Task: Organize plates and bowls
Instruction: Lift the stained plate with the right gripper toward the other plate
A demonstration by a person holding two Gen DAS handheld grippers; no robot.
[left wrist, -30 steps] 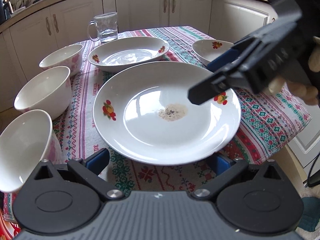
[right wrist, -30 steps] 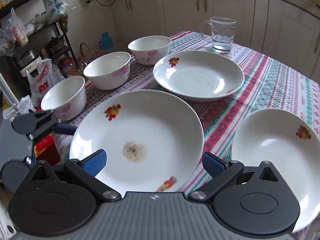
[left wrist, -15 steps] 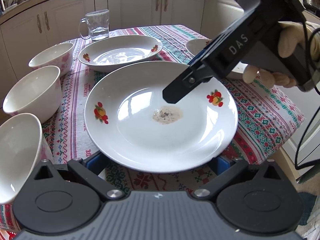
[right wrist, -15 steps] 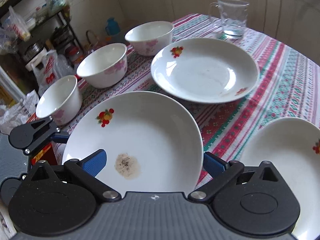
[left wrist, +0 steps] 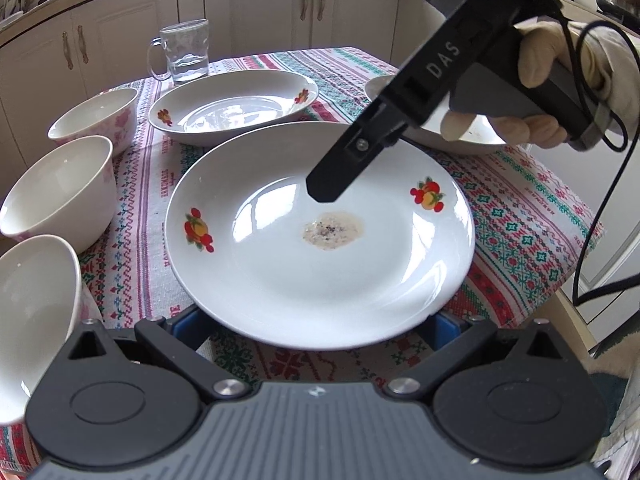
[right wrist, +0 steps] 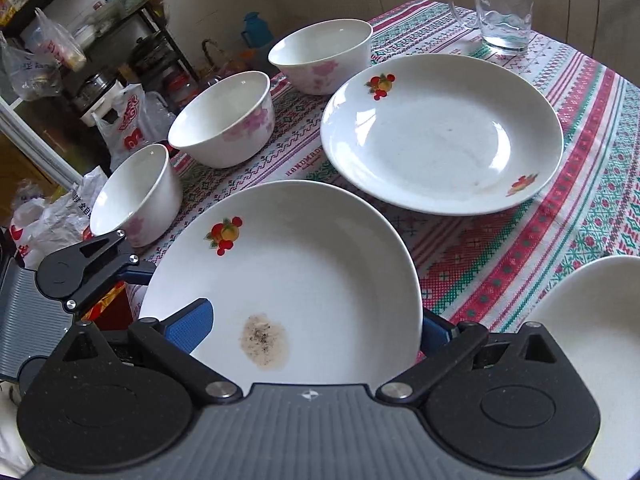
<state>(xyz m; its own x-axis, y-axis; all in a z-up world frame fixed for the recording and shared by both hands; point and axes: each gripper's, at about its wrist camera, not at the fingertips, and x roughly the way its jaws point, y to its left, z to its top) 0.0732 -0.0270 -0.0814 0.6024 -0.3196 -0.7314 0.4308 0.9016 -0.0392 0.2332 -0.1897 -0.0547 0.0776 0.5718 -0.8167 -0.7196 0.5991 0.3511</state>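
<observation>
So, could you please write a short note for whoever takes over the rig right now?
Left hand-held gripper: open, fingers either side of the near rim of the dirty plate, which sits partly off the table edge.
Right hand-held gripper: open, above the same plate; one finger over its middle.
On the tablecloth: second plate, third plate, three bowls in a row, glass mug.
Done: nothing stacked.
Left: stack the plates, nest the bowls.
</observation>
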